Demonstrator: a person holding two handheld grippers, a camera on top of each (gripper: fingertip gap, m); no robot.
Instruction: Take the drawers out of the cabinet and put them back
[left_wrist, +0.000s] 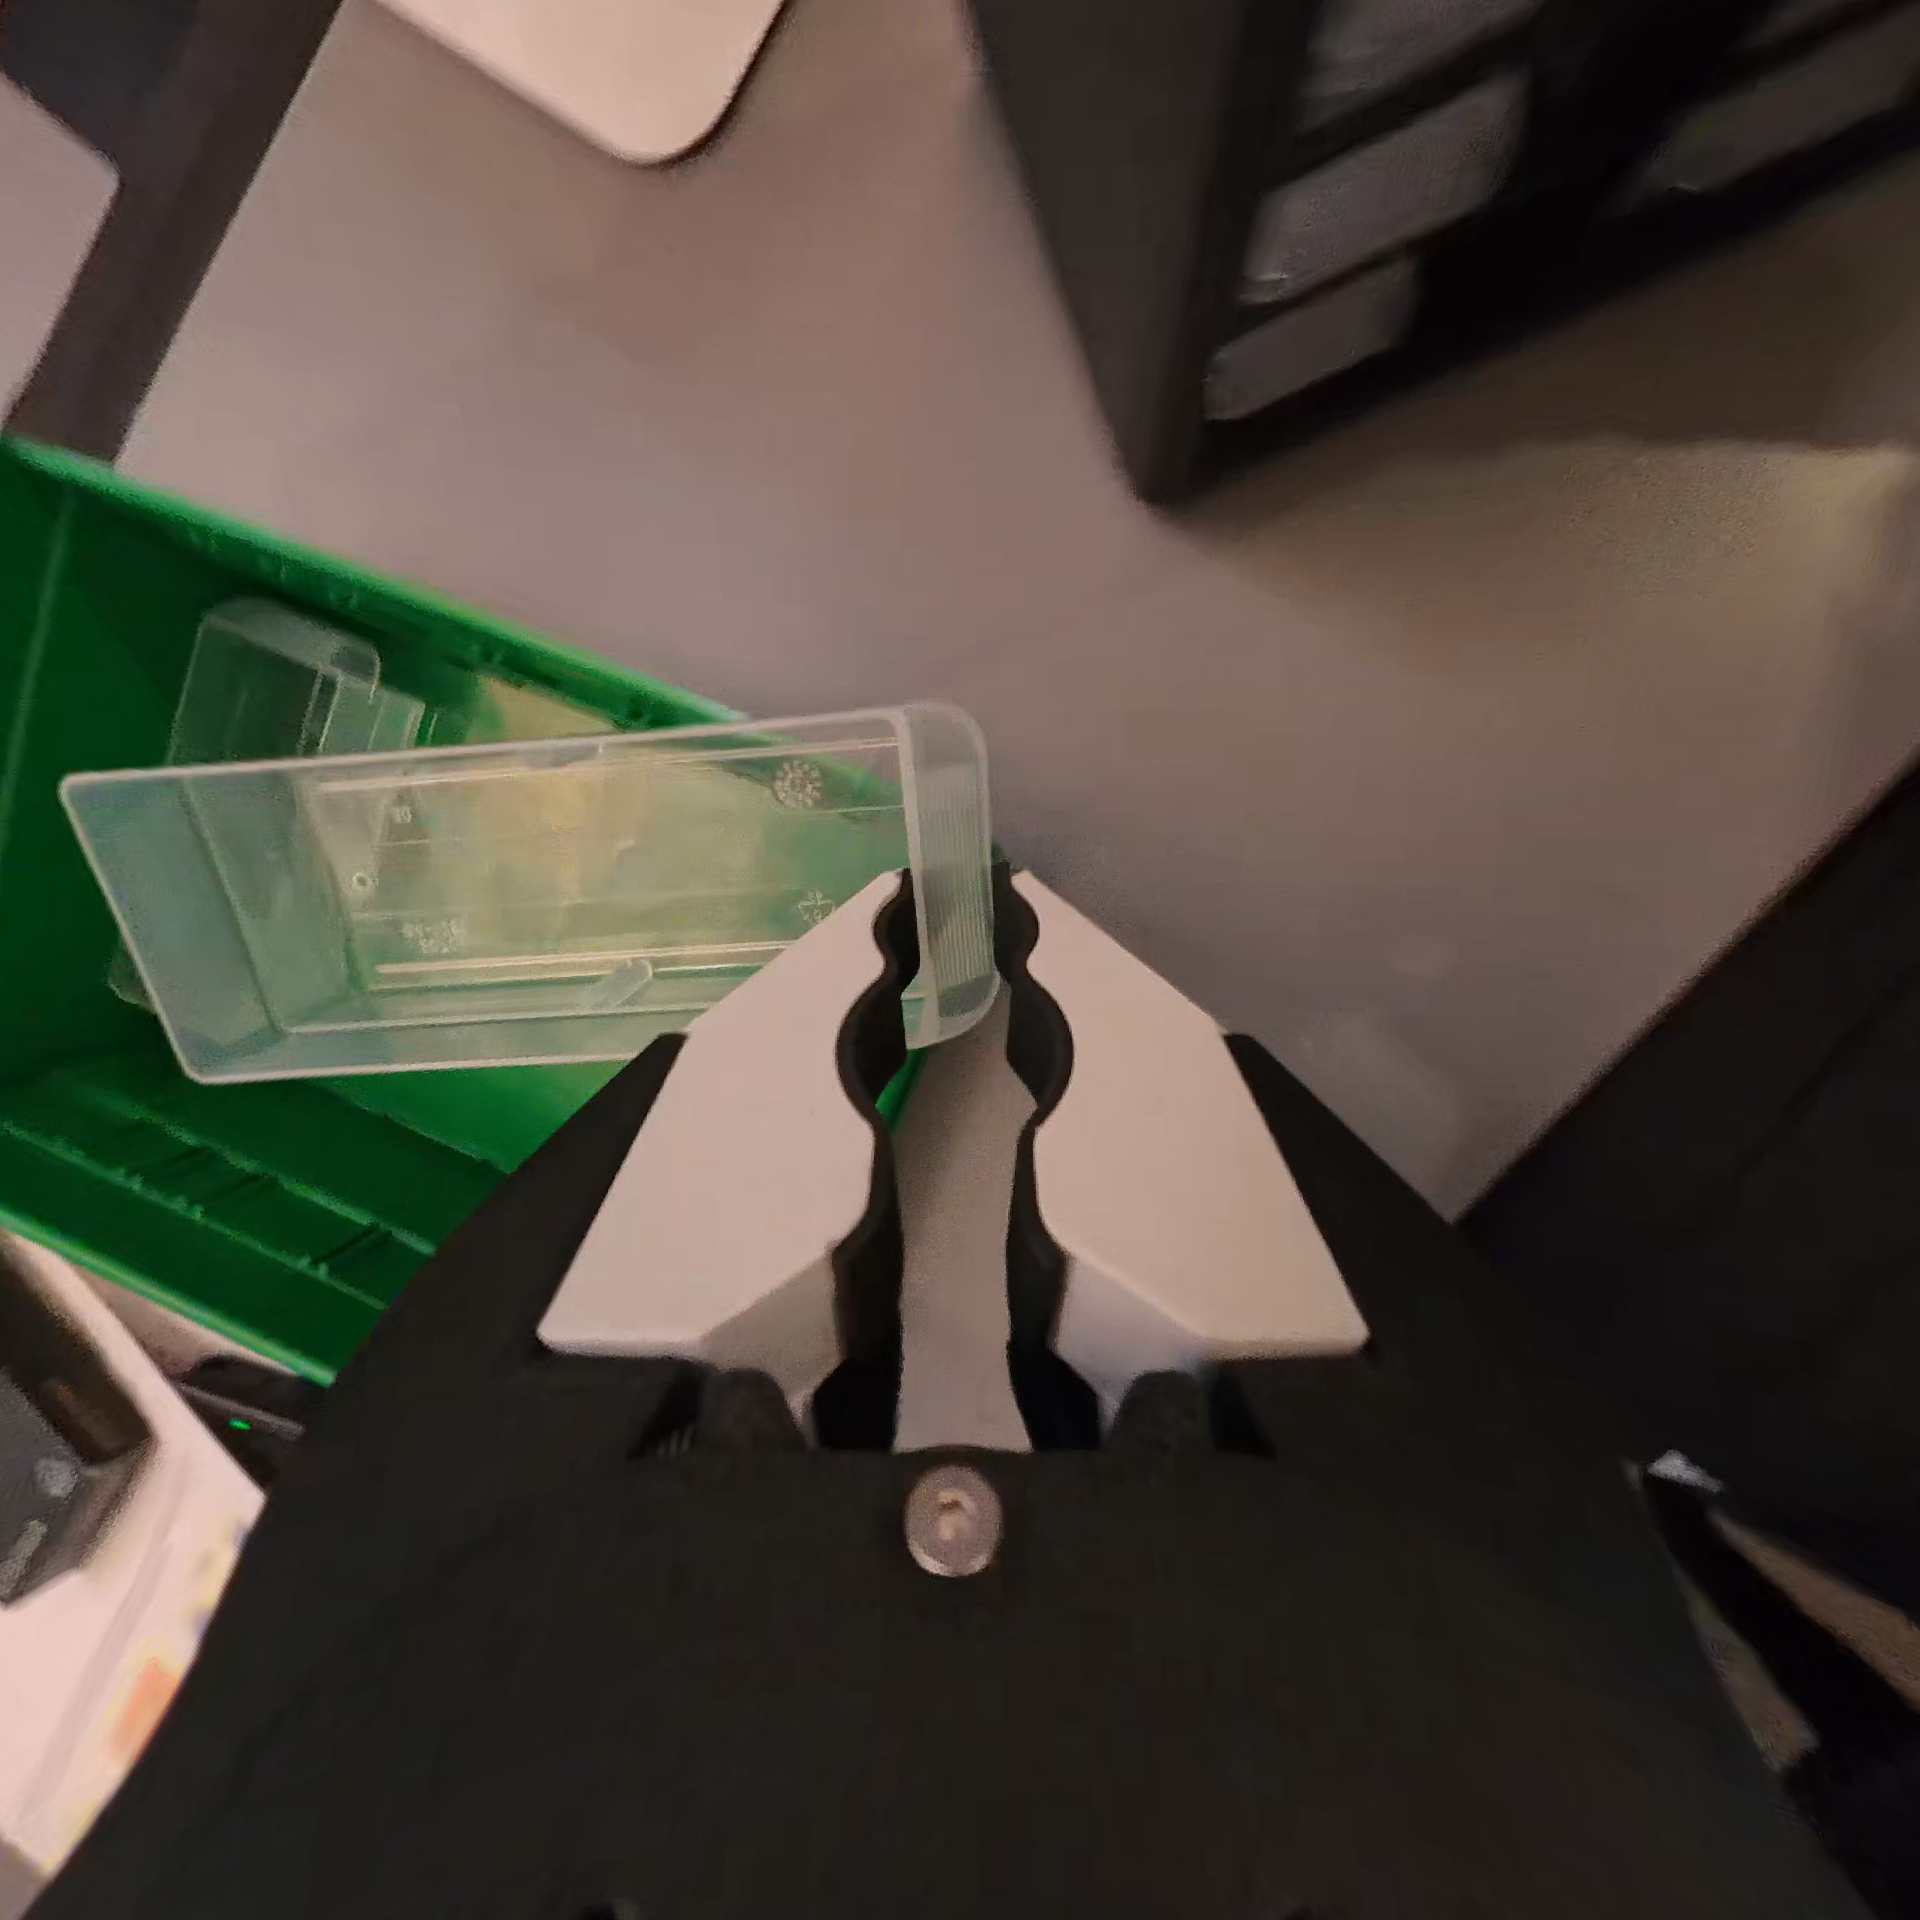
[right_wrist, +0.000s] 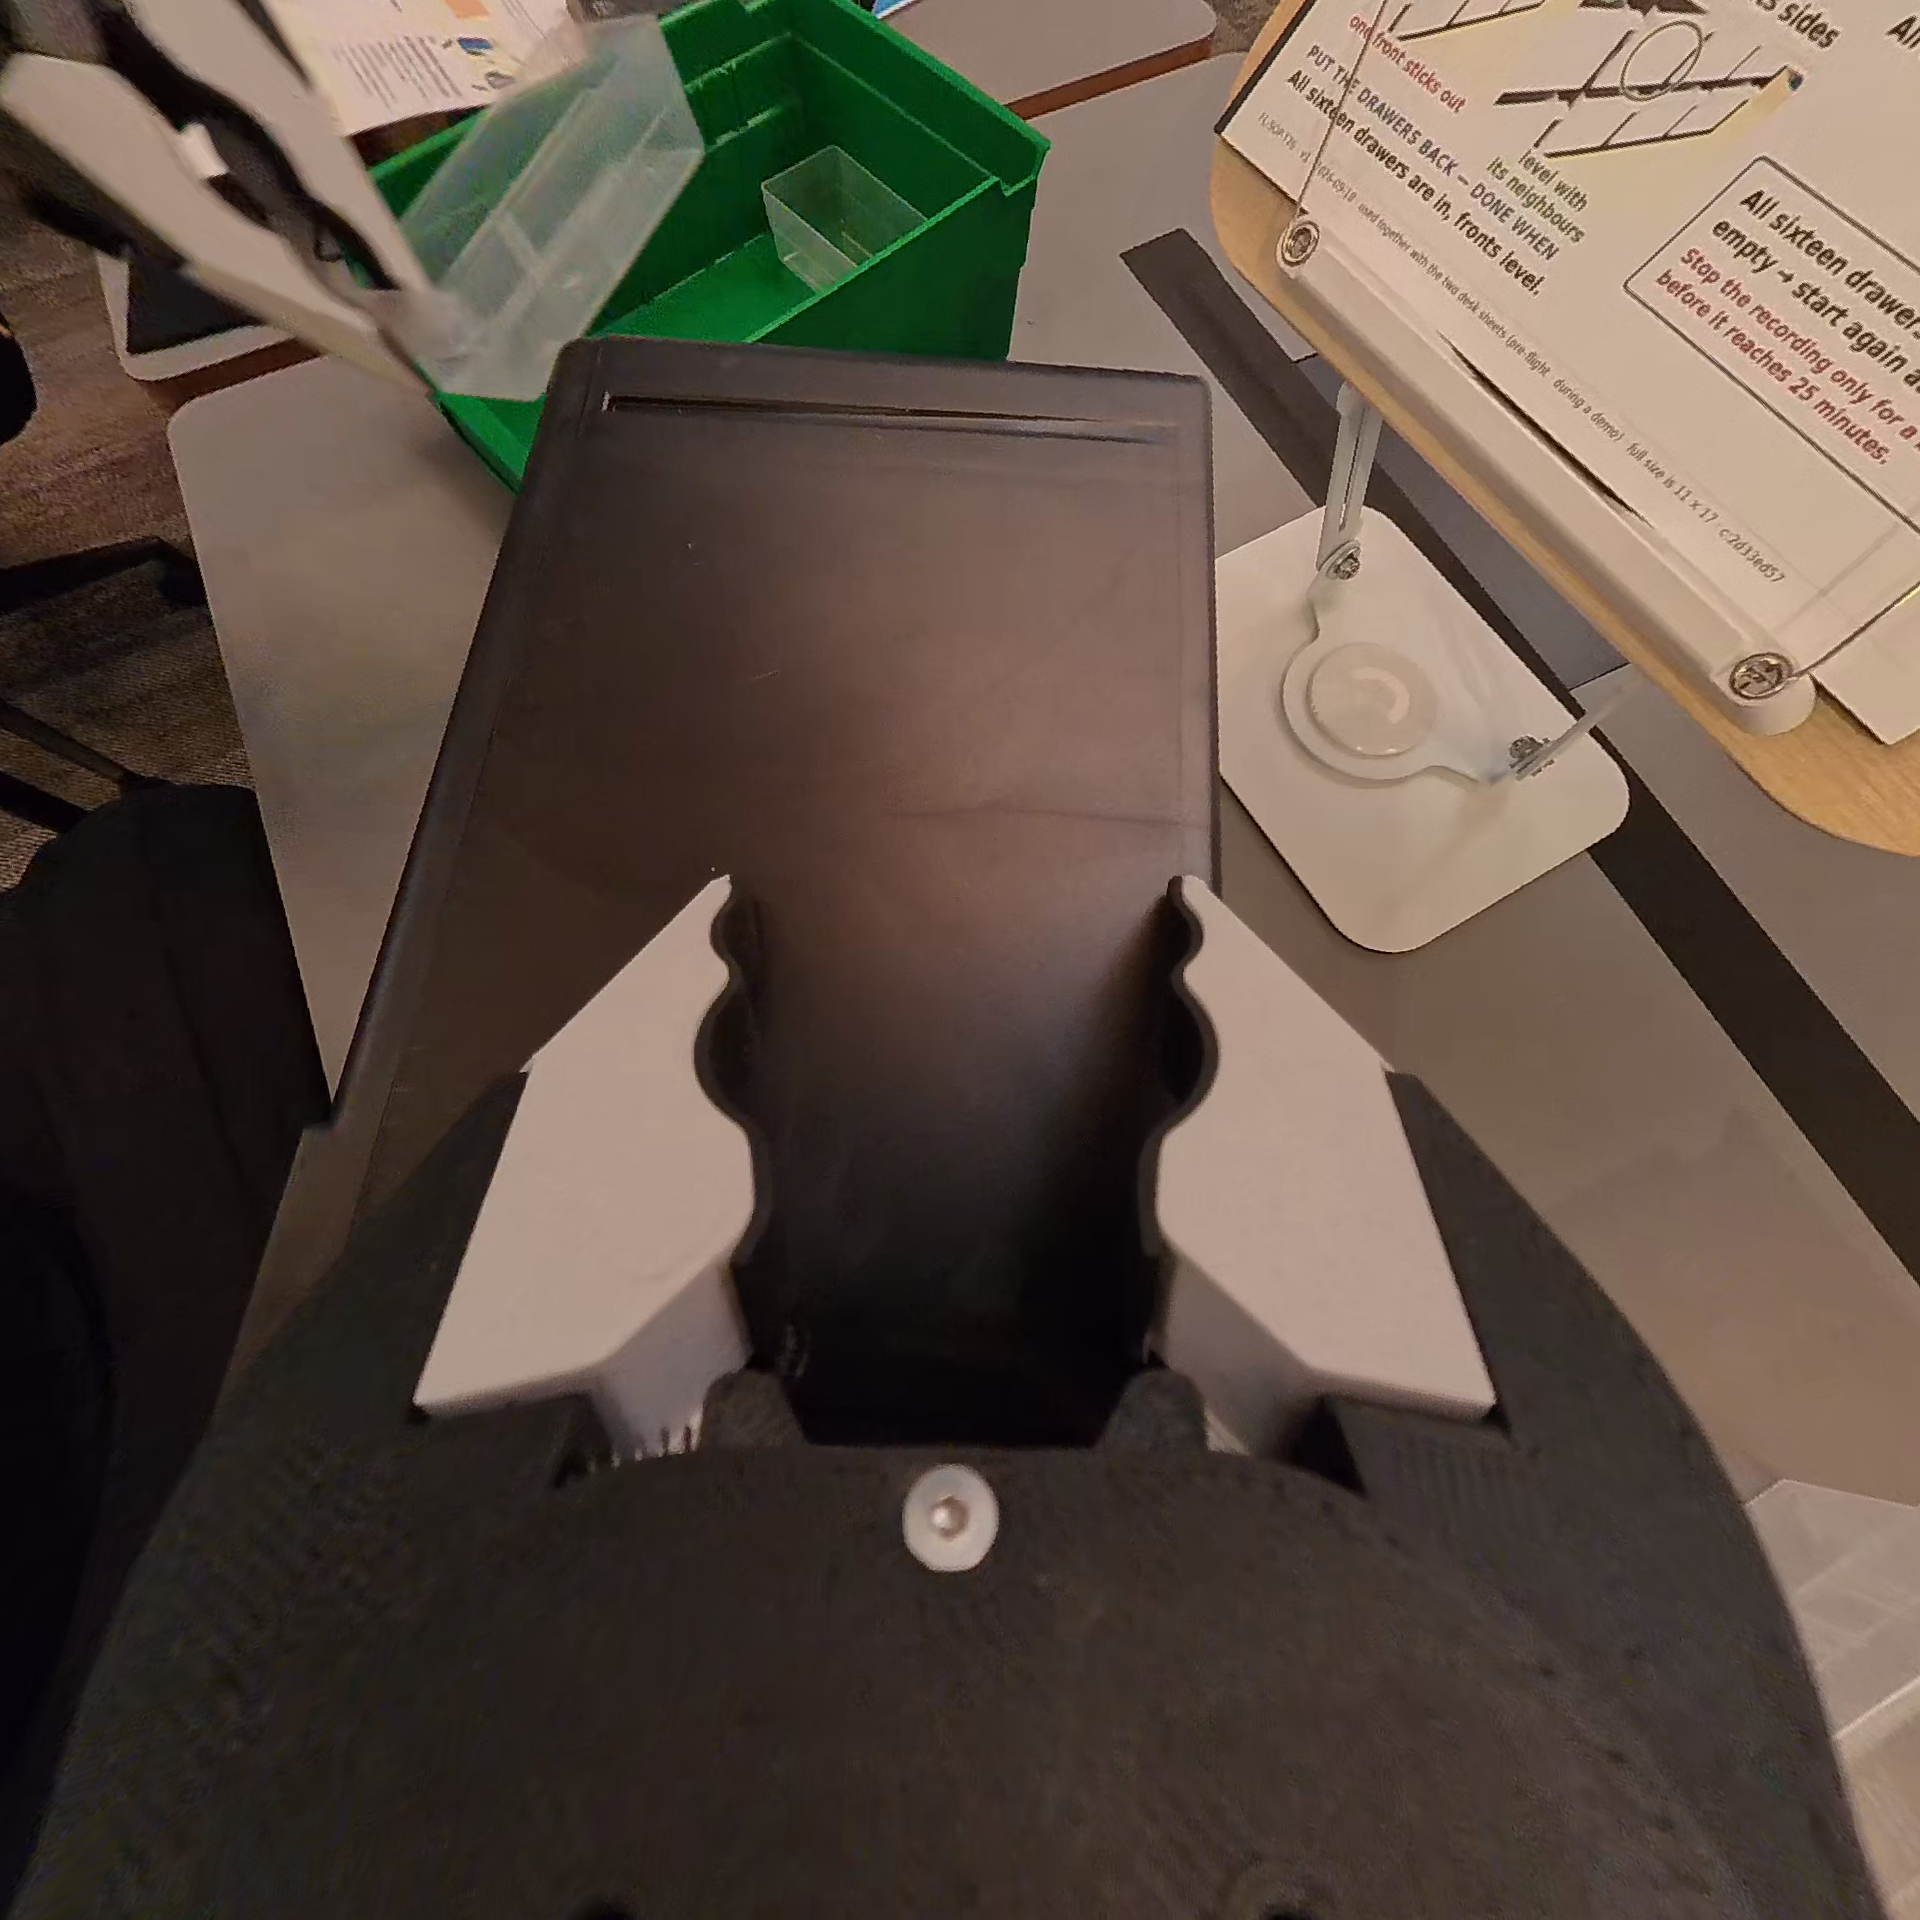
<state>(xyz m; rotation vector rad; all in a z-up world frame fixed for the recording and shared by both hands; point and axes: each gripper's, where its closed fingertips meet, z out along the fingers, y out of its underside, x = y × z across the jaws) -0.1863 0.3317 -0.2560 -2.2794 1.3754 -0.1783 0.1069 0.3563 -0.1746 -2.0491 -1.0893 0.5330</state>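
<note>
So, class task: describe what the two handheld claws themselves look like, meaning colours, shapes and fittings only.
Both match. The left claw and right claw each have a black, rough-textured body with one silver screw at its centre. Two pale grey wedge-shaped fingers taper toward the tips, each lined on the inner edge with a wavy black pad. No cables or sleeves show.

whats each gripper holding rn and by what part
The left gripper is shut on a clear drawer, pinching its ribbed front handle tab, above the green bin. The right gripper is open over the black cabinet, holding nothing.
</note>
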